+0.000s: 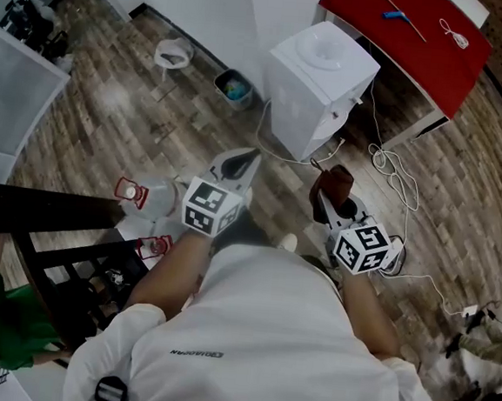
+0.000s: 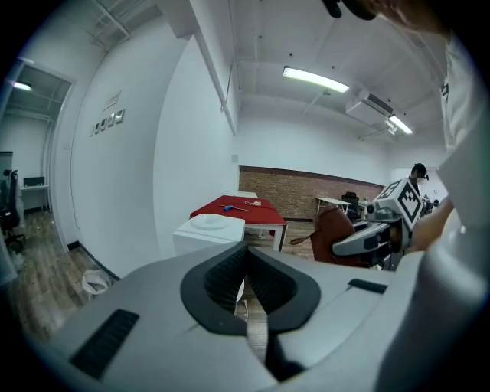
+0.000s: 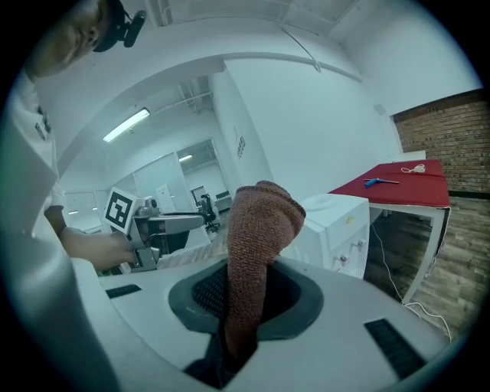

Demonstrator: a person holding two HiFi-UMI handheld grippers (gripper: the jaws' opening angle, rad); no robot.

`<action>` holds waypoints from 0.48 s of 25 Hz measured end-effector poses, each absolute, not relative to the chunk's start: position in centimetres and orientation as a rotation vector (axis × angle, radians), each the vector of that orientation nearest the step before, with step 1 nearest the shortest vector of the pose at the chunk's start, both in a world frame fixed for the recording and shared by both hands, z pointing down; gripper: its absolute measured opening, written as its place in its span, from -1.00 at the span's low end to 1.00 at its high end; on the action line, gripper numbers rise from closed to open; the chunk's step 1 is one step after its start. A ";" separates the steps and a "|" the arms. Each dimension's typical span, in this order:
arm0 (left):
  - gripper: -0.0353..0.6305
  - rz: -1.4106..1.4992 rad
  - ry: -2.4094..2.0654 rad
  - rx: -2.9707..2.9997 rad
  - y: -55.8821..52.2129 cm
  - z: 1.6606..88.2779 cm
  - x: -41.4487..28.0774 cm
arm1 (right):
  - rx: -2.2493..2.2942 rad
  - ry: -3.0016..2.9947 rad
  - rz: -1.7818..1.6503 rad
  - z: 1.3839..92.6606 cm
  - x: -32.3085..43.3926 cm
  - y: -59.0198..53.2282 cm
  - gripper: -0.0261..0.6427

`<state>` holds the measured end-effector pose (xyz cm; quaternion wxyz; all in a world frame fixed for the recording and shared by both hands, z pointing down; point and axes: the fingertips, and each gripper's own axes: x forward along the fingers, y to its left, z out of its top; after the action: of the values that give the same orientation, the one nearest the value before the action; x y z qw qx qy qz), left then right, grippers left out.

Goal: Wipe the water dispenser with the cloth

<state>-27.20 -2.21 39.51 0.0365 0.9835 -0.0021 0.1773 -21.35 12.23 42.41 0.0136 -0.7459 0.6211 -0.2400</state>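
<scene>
Floorboards spread wide below me, with the red table near the white wall and the white water dispenser standing on the floor just beside it, a white cable looping across the planks nearby. I stood back from the dispenser, well out of reach of it, so I judged this to be the approach: nothing touched its surface and no wiping was under way. Both my forearms were held out in front of my body, close together and pointed toward the dispenser. My left gripper had its jaws pressed together with nothing between them, and it hung idle just left of the other. My right gripper was clamped on the brown cloth, which stood up out of the jaws in a folded, rounded wad aimed at the dispenser's front. The next move, as I saw it, called for stepping in and reaching the right arm out and down until the cloth's free end lay against the dispenser's top or side, with enough pressure to wipe but not so much drag that the cloth slipped from the jaws.
</scene>
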 end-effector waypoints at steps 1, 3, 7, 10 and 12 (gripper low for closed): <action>-0.92 0.548 -0.002 3.023 -2.6 39.6 -27.0 | -2.324 1.929 -0.754 42.5 -21.1 11.8 -0.75; -0.92 0.555 0.009 3.025 -3.5 39.7 -26.5 | -2.324 1.913 -0.774 42.7 -20.4 10.7 -0.75; -0.92 0.556 0.033 3.025 -6.1 40.0 -25.5 | -2.314 1.867 -0.820 43.0 -19.3 8.3 -0.75; -0.92 0.544 0.050 3.033 -8.4 40.0 -24.9 | -2.319 1.860 -0.821 42.7 -18.7 5.8 -0.75; -0.92 0.548 0.062 3.036 -10.0 40.2 -24.4 | -2.329 1.857 -0.819 42.5 -18.2 4.2 -0.75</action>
<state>-24.40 -10.00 40.22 0.0280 0.9835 0.0201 0.1774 -18.16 4.17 42.47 0.0263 -0.7536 0.6010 -0.2652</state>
